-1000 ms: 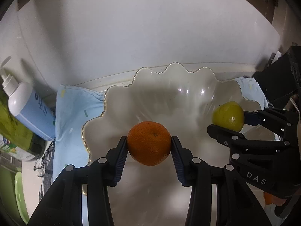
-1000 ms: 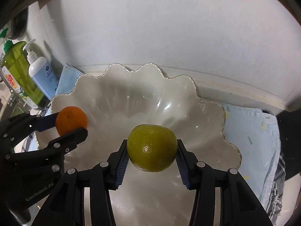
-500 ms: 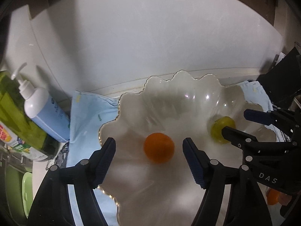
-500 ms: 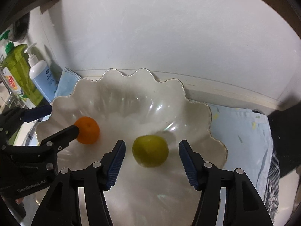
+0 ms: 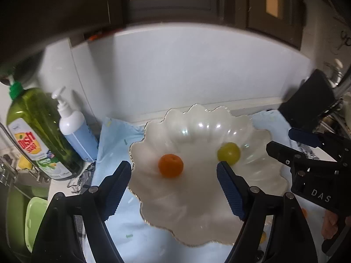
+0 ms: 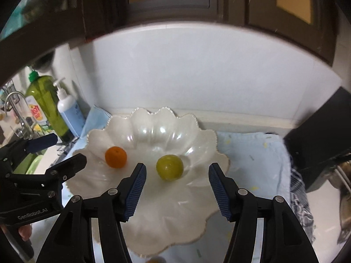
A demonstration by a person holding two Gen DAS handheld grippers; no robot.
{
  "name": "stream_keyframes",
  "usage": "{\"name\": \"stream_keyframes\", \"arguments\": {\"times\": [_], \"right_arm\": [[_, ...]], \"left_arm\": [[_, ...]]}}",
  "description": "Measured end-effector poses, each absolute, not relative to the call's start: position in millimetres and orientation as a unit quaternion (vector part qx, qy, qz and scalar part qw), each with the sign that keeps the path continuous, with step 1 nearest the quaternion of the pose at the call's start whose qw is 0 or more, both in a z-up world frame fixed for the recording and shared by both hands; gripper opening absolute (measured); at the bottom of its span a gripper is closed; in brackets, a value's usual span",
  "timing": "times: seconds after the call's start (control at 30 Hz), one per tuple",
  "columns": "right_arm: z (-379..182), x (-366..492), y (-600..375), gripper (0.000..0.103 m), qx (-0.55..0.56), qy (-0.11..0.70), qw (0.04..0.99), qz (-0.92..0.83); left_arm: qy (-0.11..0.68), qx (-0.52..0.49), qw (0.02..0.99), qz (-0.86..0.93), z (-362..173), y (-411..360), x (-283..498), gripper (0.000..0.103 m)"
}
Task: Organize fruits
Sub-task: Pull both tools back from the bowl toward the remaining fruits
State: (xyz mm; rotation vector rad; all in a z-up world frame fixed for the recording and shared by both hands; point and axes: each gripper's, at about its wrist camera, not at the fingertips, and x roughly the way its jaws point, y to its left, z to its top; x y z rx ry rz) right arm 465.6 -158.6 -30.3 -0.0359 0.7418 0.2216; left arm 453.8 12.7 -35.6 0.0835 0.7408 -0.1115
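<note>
An orange (image 5: 171, 165) and a green citrus fruit (image 5: 228, 152) lie apart in a white scalloped bowl (image 5: 197, 221). My left gripper (image 5: 174, 184) is open and empty, drawn back above the bowl's near side, in line with the orange. My right gripper (image 6: 176, 185) is open and empty, behind the green fruit (image 6: 169, 167). The orange (image 6: 116, 157) and the bowl (image 6: 166, 223) also show in the right wrist view. Each gripper shows in the other's view: the right (image 5: 291, 143) at the bowl's right, the left (image 6: 59, 151) at its left.
The bowl rests on a light blue cloth (image 5: 114, 135). A green dish soap bottle (image 5: 37, 131) and a white pump bottle (image 5: 74, 129) stand at the left against the white wall. A black box (image 6: 320, 140) stands at the right. A tap and sink (image 6: 15, 111) are far left.
Both grippers opened and let go of their fruits, which now lie in the bowl. Both grippers then pulled back and up from the bowl.
</note>
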Motion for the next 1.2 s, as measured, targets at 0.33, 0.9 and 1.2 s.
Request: {"name": "stream_keyframes", "arguments": {"times": [0.33, 0.9, 1.2], "right_arm": [[3, 395, -169, 0.06, -0.02, 0.312, 0.946, 0.084], [-1, 311, -184, 0.06, -0.015, 0.301, 0.951, 0.077], [-15, 287, -193, 0.06, -0.025, 0.297, 0.95, 0.094]], "left_arm": [[0.314, 0.043, 0.945, -0.076, 1, 8, 391, 0.083], [0.285, 0.061, 0.952, -0.088, 2, -12, 306, 0.085], [0.29, 0.048, 0.953, -0.08, -17, -22, 283, 0.086]]}}
